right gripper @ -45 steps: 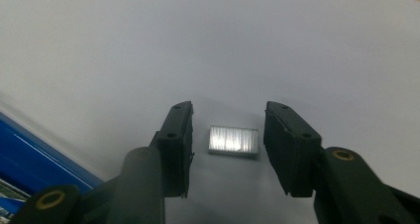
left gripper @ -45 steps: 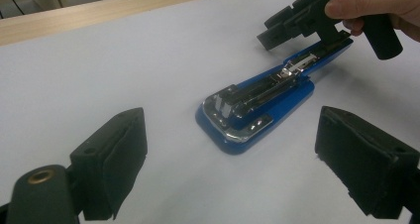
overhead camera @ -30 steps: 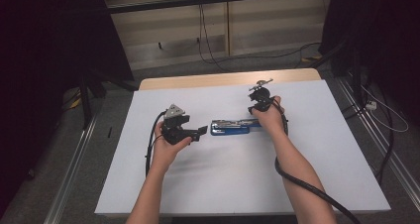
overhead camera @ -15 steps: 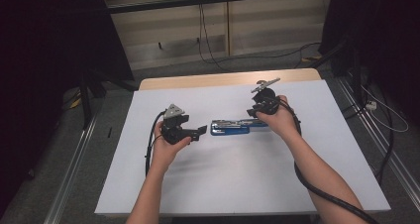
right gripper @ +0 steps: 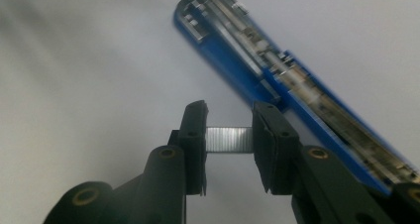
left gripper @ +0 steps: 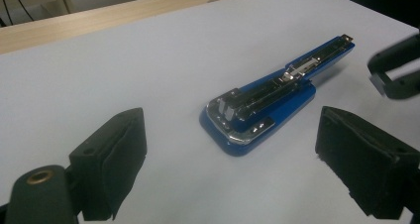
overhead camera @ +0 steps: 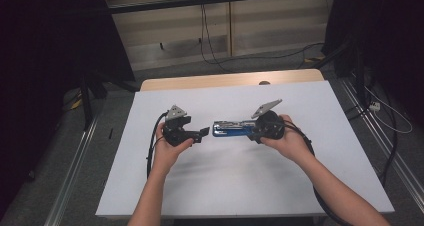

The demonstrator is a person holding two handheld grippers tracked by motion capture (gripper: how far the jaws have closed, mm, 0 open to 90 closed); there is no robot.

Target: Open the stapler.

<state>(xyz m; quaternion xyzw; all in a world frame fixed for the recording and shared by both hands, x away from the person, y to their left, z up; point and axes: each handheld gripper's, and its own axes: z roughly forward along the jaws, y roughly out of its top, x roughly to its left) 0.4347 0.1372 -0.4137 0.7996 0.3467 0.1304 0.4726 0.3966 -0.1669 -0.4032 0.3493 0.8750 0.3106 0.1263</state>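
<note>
A white-topped table (overhead camera: 240, 186) with a bare wooden strip along its far edge stands before a dim wall strung with cables, its near half and both side margins open. At left, the left gripper (overhead camera: 202, 133) hovers with its jaws spread wide and holding nothing, aimed at the near end of a blue stapler (overhead camera: 231, 129) lying opened flat at the table's centre, well clear of every edge. In the left gripper view the stapler (left gripper: 272, 97) lies between the two black jaws but farther off, untouched. At right, the right gripper (right gripper: 229, 140) is clamped on a strip of staples (right gripper: 229, 139), poised just beside the stapler's (right gripper: 297, 92) open metal channel.
</note>
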